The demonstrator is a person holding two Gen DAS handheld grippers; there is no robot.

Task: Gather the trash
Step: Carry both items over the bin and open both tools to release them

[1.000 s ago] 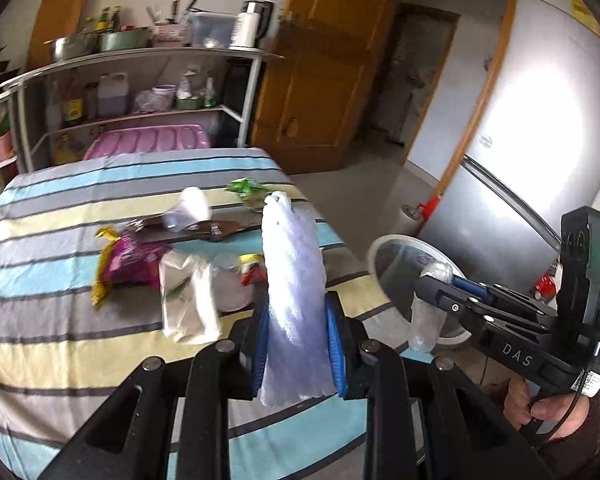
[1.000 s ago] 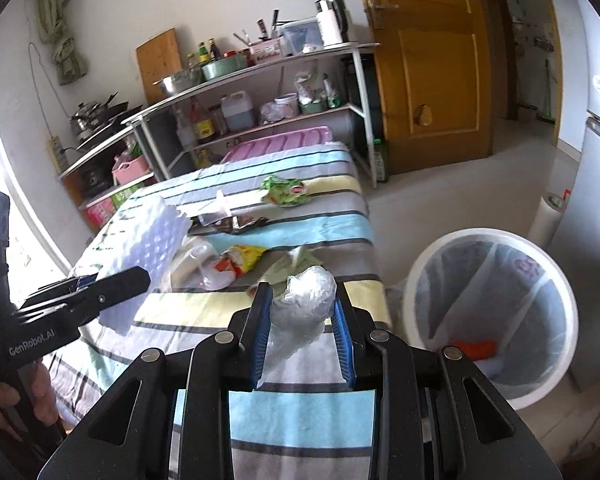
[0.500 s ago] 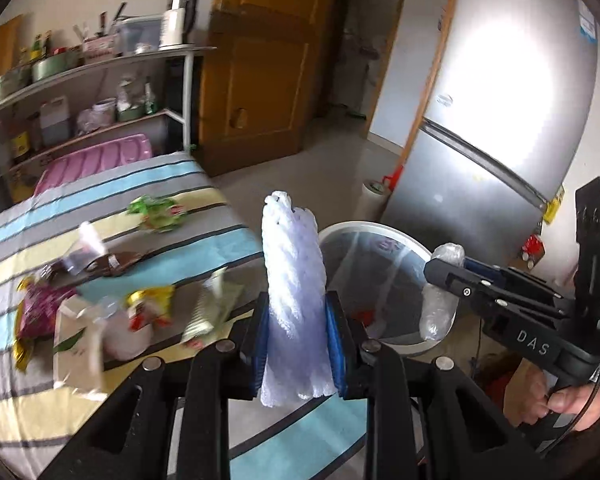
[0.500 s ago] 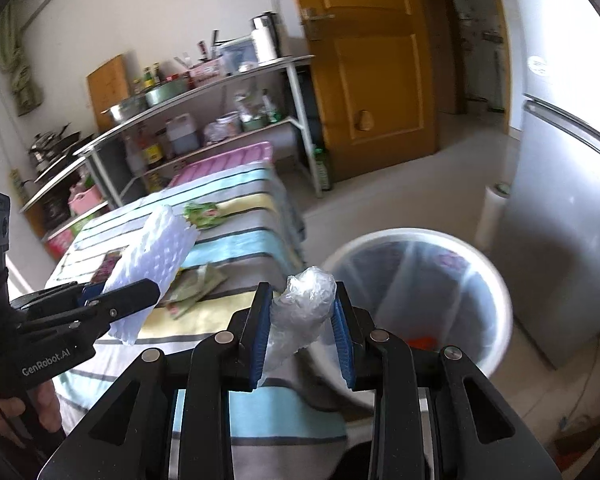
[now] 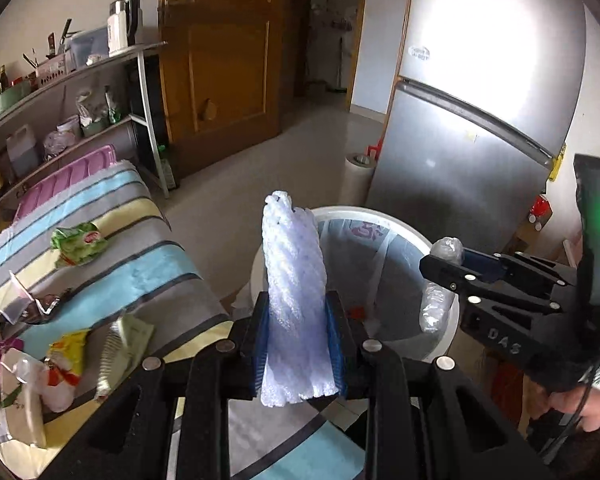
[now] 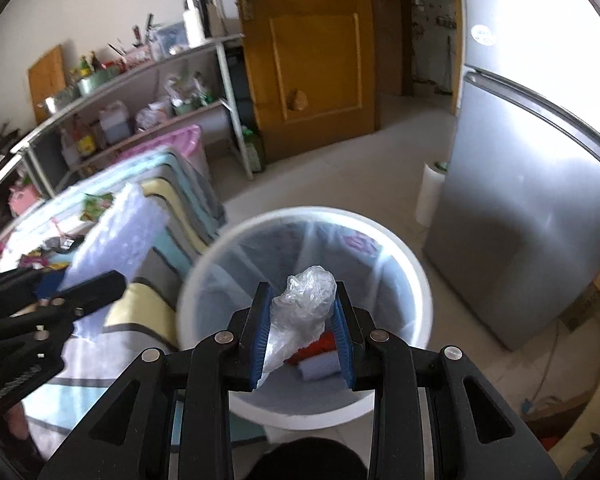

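My left gripper (image 5: 298, 308) is shut on a white foam net sleeve (image 5: 294, 280) that stands up between its blue pads, just at the near rim of the white trash bin (image 5: 384, 220). My right gripper (image 6: 302, 308) is shut on a crumpled clear plastic wrap (image 6: 304, 304) and hangs over the open trash bin (image 6: 404, 248), which holds red and white scraps. In the left wrist view the right gripper (image 5: 440, 264) reaches in from the right over the bin with the plastic wrap (image 5: 436, 308) hanging below it. In the right wrist view the left gripper (image 6: 100, 284) and its foam sleeve (image 6: 120, 236) sit at the left.
A striped table (image 5: 140, 276) at the left carries several wrappers, among them a green packet (image 5: 78, 240) and a yellow one (image 5: 66, 352). A grey fridge (image 5: 480, 140) stands behind the bin beside a white roll (image 5: 356, 180). Shelves (image 5: 80, 120) and a wooden door (image 5: 220, 60) lie beyond.
Both grippers have swung right, away from the table and towards the bin, each keeping its load. The right one now hangs over the bin's opening.
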